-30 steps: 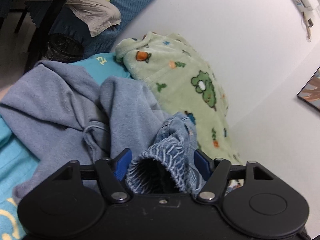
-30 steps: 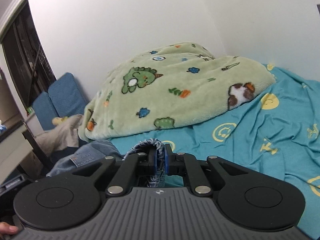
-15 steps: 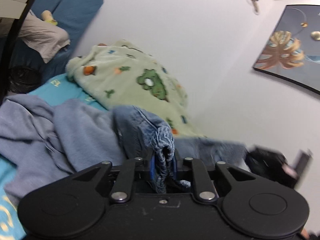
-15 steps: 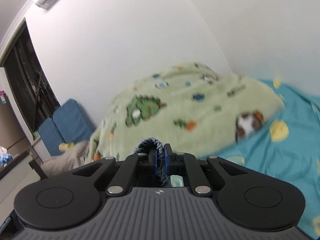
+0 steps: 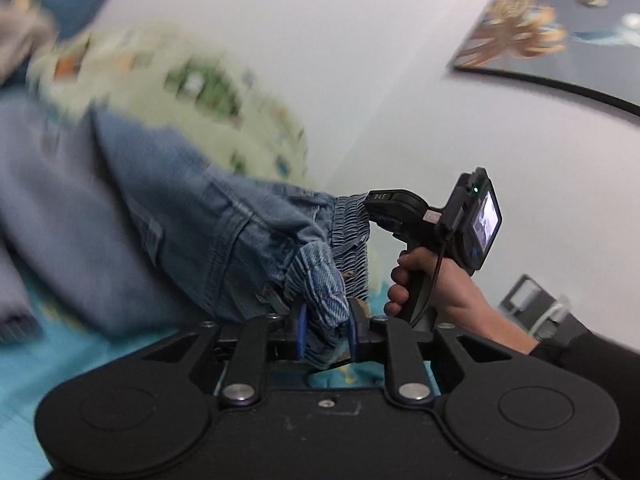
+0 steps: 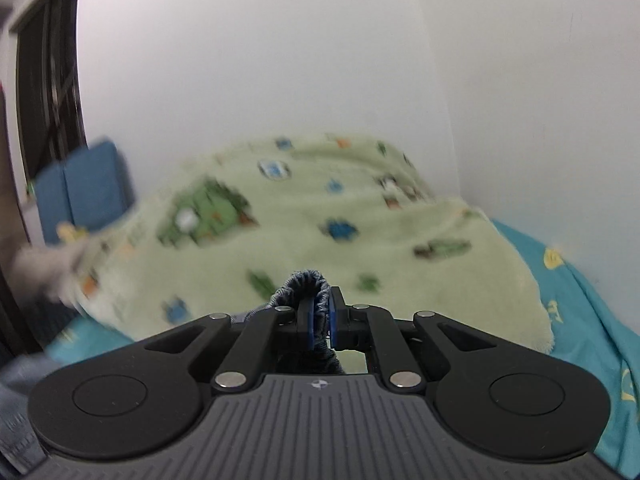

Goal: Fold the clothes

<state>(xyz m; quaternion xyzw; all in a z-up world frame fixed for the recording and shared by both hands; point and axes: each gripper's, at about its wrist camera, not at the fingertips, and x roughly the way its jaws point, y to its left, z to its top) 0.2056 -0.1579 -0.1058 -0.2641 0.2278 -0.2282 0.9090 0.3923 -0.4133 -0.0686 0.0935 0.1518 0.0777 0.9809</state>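
Note:
A pair of blue denim shorts (image 5: 224, 236) with a gathered elastic waistband hangs lifted between both grippers above the bed. My left gripper (image 5: 325, 330) is shut on one bunch of the waistband. In the left wrist view the right gripper (image 5: 370, 204) clamps the other end of the waistband, with a hand (image 5: 432, 284) on its handle. In the right wrist view my right gripper (image 6: 320, 316) is shut on a fold of the denim waistband (image 6: 306, 284). A grey-blue hoodie (image 5: 48, 208) lies under the shorts at the left.
A pale green fleece blanket (image 6: 320, 216) with cartoon prints is heaped against the white wall. The teal bed sheet (image 6: 580, 304) shows to the right. A blue seat (image 6: 84, 188) stands at the left; a framed picture (image 5: 560, 28) hangs on the wall.
Both grippers have risen and swung, lifting the shorts off the hoodie. The left gripper, open around the waistband a second ago, has shut on it. The waistband now stretches between the two.

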